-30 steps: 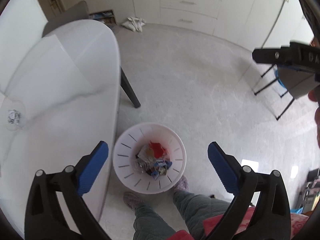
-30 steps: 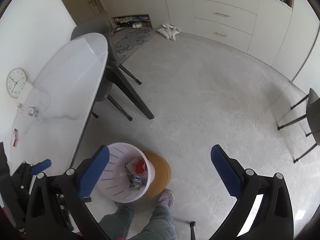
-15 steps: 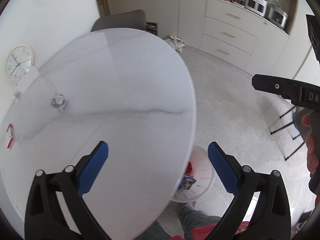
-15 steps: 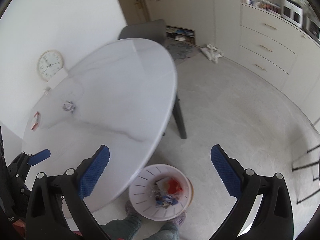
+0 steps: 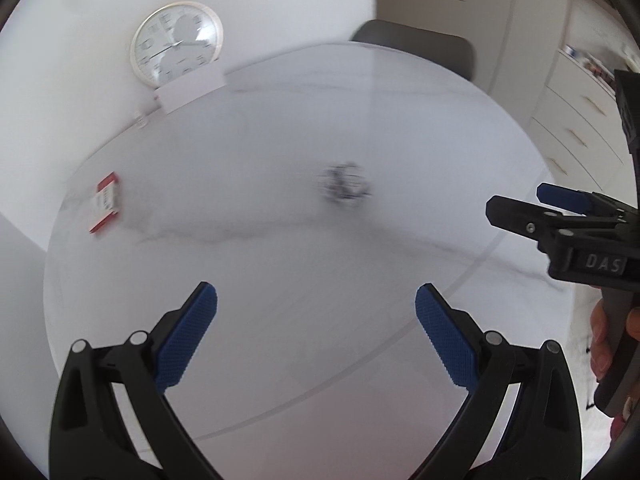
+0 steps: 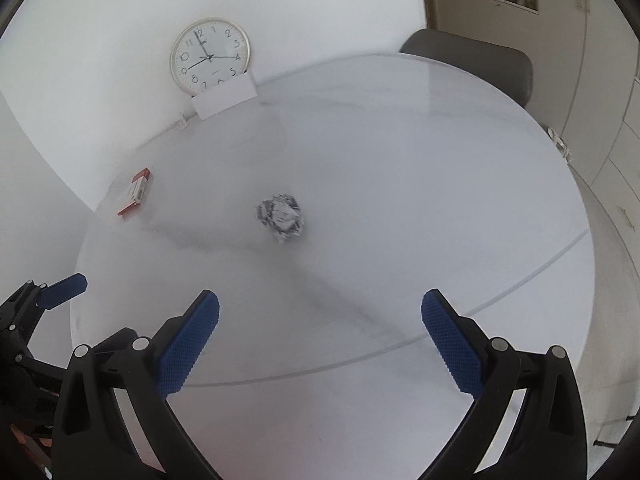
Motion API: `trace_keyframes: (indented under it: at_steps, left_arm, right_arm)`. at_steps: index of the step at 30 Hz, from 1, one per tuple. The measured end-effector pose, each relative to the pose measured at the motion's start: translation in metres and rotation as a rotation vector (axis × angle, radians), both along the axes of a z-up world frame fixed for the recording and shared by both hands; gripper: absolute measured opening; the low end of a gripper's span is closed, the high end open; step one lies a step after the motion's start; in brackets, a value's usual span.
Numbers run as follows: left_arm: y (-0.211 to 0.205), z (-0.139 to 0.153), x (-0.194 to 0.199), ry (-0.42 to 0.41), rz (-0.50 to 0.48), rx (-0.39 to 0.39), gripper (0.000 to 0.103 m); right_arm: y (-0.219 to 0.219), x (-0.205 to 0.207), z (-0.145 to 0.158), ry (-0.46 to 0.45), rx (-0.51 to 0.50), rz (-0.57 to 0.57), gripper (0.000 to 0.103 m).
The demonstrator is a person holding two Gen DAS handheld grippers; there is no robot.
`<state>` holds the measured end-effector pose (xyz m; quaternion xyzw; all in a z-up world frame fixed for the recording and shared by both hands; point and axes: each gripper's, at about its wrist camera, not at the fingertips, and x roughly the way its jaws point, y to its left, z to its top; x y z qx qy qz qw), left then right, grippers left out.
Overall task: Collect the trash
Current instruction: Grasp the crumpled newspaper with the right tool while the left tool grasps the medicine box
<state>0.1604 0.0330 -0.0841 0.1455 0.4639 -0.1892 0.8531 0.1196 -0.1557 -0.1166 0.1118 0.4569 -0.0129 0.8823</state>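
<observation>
A crumpled ball of printed paper (image 6: pixel 281 217) lies near the middle of the round white table (image 6: pixel 400 200); in the left wrist view the paper ball (image 5: pixel 344 186) is blurred. A small red and white box (image 6: pixel 135 192) lies at the table's left edge, also seen as the box (image 5: pixel 106 202) from the left wrist. My left gripper (image 5: pixel 316 308) hovers open above the near part of the table, nothing between its blue pads. My right gripper (image 6: pixel 320 316) is open too, short of the paper ball. The trash bin is out of view.
A round wall clock (image 6: pixel 210 56) leans against the white wall behind a white card (image 6: pixel 224 96). A grey chair back (image 6: pixel 472 64) stands at the table's far side. Cabinets (image 6: pixel 608 120) line the right. The table's near edge (image 6: pixel 360 360) curves below both grippers.
Both grippers have swung up from the bin on the floor to face the table top. The paper ball and red box now sit ahead of them; the bin has left both views.
</observation>
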Motion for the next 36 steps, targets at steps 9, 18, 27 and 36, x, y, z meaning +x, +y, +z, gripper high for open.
trace_keyframes:
  at_steps: [9,18,27,36]
  left_arm:
    - [0.097,-0.028,0.110,0.067,0.173,-0.010,0.095]
    - [0.166,-0.058,0.184,0.117,0.331,-0.025,0.095]
    - [0.205,-0.068,0.234,0.085,0.408,-0.005,0.095]
    - [0.277,-0.087,0.335,0.115,0.493,-0.041,0.095]
  right_arm:
    - [0.062,0.133,-0.076,0.123,-0.126,0.074,0.099]
    - [0.065,0.168,-0.112,0.251,-0.156,0.101,0.037]
    - [0.060,0.165,-0.083,0.225,-0.132,0.077,0.035]
    - [0.088,0.160,-0.055,0.184,-0.092,0.121,0.036]
